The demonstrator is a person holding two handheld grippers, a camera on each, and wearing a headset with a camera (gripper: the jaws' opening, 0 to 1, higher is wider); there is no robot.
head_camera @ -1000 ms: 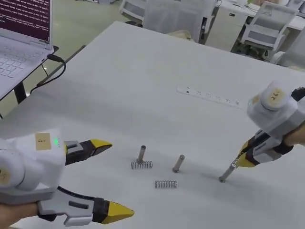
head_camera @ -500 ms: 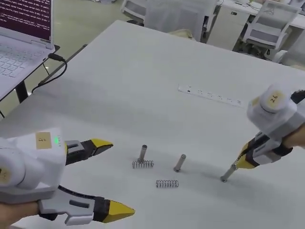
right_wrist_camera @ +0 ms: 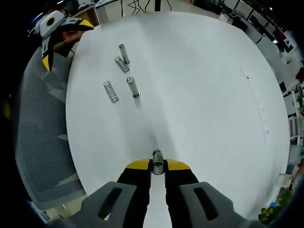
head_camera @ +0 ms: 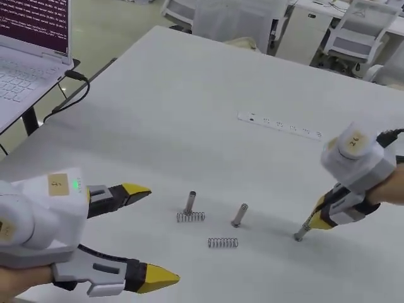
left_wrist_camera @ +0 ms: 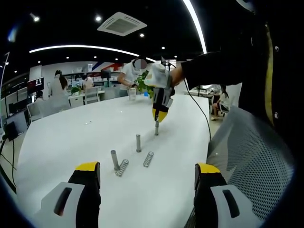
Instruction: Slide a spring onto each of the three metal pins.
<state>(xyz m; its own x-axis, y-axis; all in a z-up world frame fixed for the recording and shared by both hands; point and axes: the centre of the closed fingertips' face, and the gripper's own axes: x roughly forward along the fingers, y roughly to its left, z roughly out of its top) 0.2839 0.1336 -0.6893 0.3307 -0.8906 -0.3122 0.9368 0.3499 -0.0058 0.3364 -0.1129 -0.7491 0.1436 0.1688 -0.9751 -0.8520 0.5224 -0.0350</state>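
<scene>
— Right gripper (head_camera: 315,222) state?
— Clenched on a spring (right_wrist_camera: 157,162) at the top of the right-hand pin (head_camera: 302,232); can't tell how far down it sits. Left gripper (head_camera: 154,233) released, by the table's (head_camera: 189,113) near edge.
— Rest?
— Left pin (head_camera: 189,202): fallen spring (head_camera: 190,217) against its foot. Middle pin (head_camera: 239,214) bare, loose spring (head_camera: 223,242) in front. Near edge cut off in head view; left gripper view shows it, mesh chair (left_wrist_camera: 251,156) beyond. Far side open up to the power strip (head_camera: 281,126).

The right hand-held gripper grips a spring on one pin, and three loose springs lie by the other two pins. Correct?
Only two loose coiled metal springs, not three, lie by those short steel pins, as the head view shows. The right hand-held gripper does grip a spring.
</scene>
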